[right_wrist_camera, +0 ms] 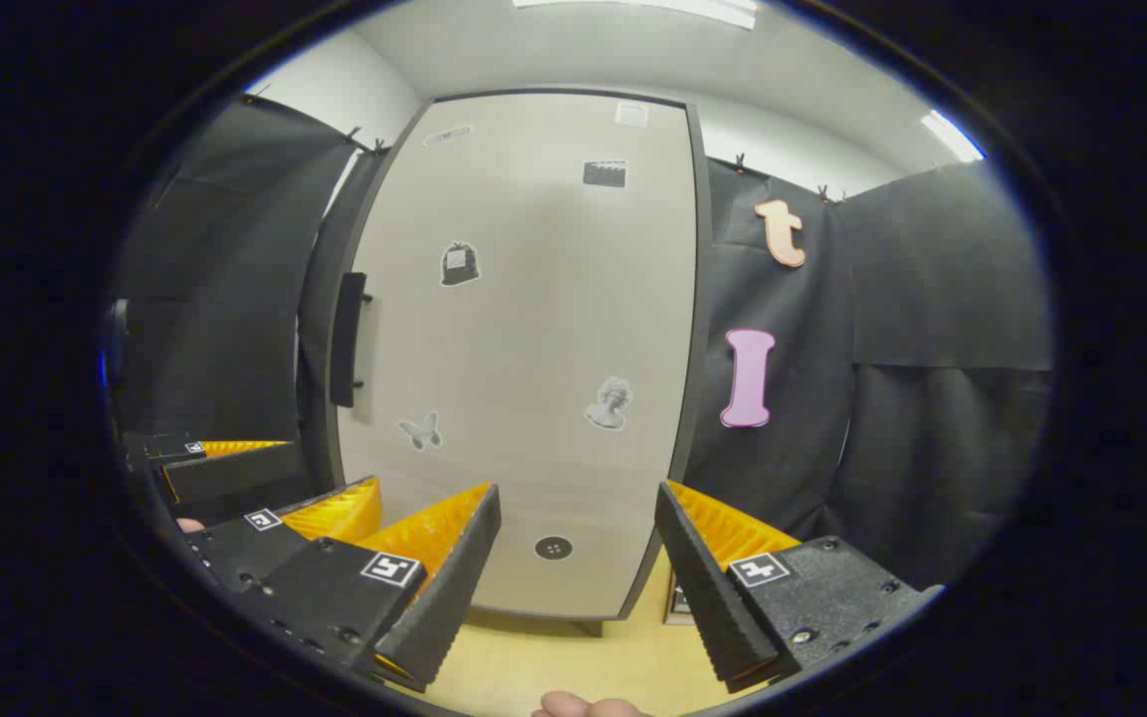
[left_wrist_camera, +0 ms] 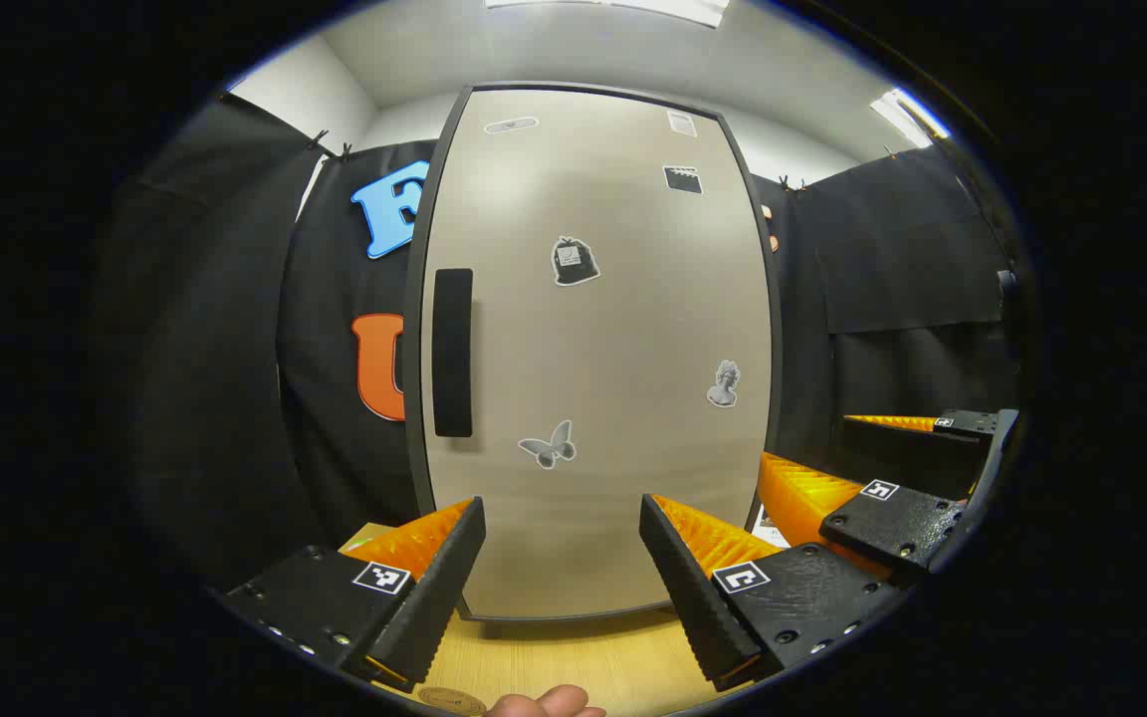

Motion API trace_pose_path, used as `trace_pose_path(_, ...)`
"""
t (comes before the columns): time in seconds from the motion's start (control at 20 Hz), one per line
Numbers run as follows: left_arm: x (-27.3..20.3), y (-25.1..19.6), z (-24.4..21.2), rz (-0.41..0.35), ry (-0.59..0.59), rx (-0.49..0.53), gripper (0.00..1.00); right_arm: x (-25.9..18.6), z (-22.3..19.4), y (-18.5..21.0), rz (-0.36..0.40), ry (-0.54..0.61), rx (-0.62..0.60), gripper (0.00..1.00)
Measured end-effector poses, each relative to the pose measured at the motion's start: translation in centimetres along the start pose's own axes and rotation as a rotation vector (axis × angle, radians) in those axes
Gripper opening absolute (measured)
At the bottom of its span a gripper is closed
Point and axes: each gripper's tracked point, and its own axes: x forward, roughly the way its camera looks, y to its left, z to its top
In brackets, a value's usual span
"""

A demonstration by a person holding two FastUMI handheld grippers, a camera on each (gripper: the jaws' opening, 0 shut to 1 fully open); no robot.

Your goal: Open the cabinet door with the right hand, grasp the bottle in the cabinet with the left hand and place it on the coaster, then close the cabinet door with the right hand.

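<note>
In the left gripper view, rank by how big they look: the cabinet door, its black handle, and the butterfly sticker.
1. cabinet door, by far the largest
2. black handle
3. butterfly sticker, smallest

All three sit on the same door, so nearness hardly skews this.

Beige cabinet door (left_wrist_camera: pixel 613 329), black handle (left_wrist_camera: pixel 452 352)

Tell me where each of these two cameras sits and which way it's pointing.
Left gripper view: rides on the left tongs, facing the shut cabinet door head-on, handle at its left edge; own open fingers at the bottom, a fingertip below, the right tongs at right.
Right gripper view: rides on the right tongs, facing the door slightly from the right; own open fingers at the bottom, the left tongs at left.
Shared: door, handle, stickers, wooden tabletop.
</note>
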Motion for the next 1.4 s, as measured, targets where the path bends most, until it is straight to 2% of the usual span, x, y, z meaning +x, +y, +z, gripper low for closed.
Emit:
trace_pose_path(0.65, -1.4, 4.6, -0.8, 0.112, 0.026, -0.065, 0.95, 0.0, -0.3, 2.2, 0.057, 0.020, -0.003, 1.00)
trace_pose_path(1.0, -1.9, 4.5, -0.9, 0.185, 0.021, -0.081, 0.95, -0.5, -1.5, 1.0, 0.144, 0.035, 0.001, 1.00)
trace_pose_path(1.2, -2.5, 2.5, -0.6, 0.170, -0.001, -0.061, 0.95, -0.2, -1.5, -0.5, 0.170, 0.025, 0.037, 1.00)
trace_pose_path(1.4, -4.2, -0.3, -0.5, 0.076, -0.022, -0.003, 0.95, 1.4, -4.3, 0.4, 0.223, 0.071, 0.086, 1.00)
